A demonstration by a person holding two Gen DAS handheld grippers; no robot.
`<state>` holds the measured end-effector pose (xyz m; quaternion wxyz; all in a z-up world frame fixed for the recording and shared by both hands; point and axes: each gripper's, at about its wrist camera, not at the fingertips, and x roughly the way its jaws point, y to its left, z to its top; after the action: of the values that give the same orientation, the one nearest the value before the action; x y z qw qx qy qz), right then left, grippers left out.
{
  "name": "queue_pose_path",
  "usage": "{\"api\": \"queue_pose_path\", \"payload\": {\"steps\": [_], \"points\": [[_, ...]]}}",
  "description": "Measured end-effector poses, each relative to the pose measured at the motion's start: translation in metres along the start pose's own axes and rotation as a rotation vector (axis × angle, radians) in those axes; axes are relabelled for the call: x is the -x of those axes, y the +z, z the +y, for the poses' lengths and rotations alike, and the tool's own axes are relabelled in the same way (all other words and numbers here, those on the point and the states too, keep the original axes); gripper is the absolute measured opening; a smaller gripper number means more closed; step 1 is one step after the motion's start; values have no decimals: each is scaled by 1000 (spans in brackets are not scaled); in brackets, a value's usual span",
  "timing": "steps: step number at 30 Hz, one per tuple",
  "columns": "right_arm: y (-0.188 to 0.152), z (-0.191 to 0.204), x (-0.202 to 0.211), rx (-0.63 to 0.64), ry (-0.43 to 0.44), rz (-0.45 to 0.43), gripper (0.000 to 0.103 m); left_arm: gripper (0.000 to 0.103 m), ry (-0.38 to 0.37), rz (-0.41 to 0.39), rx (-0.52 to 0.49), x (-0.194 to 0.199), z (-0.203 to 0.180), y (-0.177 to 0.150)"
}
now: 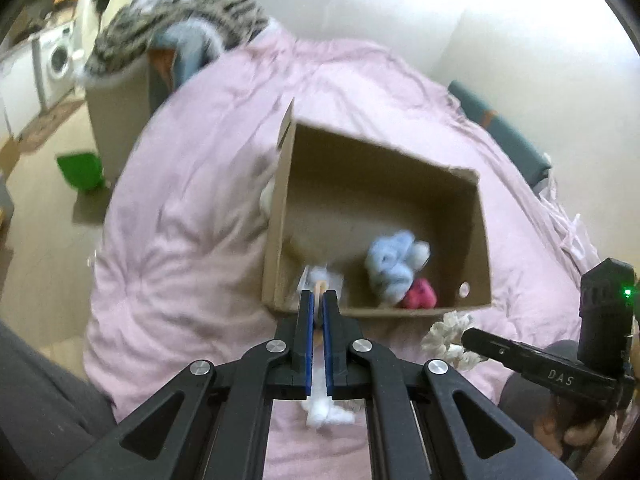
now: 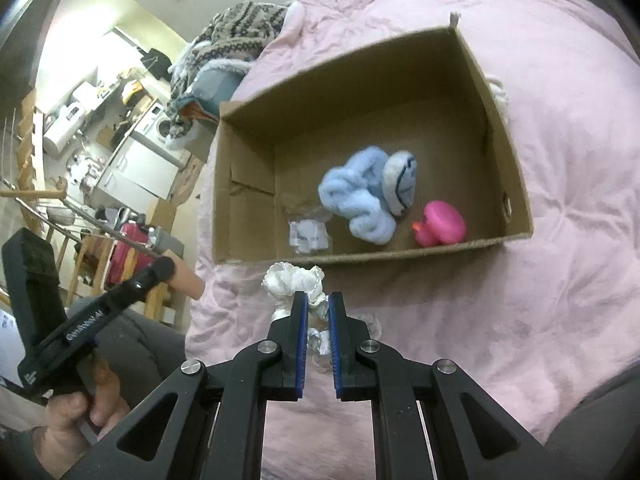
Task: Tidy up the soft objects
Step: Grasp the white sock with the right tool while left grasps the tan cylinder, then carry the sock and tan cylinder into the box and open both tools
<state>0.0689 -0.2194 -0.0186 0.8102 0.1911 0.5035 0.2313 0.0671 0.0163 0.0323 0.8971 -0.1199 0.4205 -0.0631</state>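
- The right gripper (image 2: 318,304) has its jaws nearly closed on a crinkly white soft object (image 2: 294,282), which bulges forward past the blue pads, just short of the box's near wall
- The left gripper (image 1: 319,298) has its jaws pinched nearly together on a fluffy white soft toy (image 1: 326,414), with a tan piece showing between the tips; the toy hangs below the fingers, over the box's near edge
- Both hover over a bed under a wrinkled pink quilt (image 2: 560,240)
- An open brown cardboard box (image 2: 248,200) sits on the quilt, holding a small clear plastic packet (image 2: 308,232), a fuzzy pale-blue plush (image 2: 360,200) and a smooth pink rubber duck (image 2: 442,224), the last two lying side by side
- A patterned knit blanket (image 2: 240,28) is heaped at the bed's far end
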Motion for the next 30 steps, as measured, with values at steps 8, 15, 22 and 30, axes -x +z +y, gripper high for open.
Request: {"api": "queue_pose_path", "payload": {"steps": [8, 15, 22, 30], "points": [[31, -3, 14, 22, -50, -89, 12, 4, -7, -48, -99, -13, -21, 38], [58, -20, 5, 17, -108, -117, 12, 4, 6, -38, -139, -50, -36, 55], [54, -40, -18, -38, -144, -71, 12, 4, 36, -19, -154, -82, -40, 45], [49, -47, -32, -41, -167, -26, 12, 5, 59, -11, -130, -90, -27, 39]]}}
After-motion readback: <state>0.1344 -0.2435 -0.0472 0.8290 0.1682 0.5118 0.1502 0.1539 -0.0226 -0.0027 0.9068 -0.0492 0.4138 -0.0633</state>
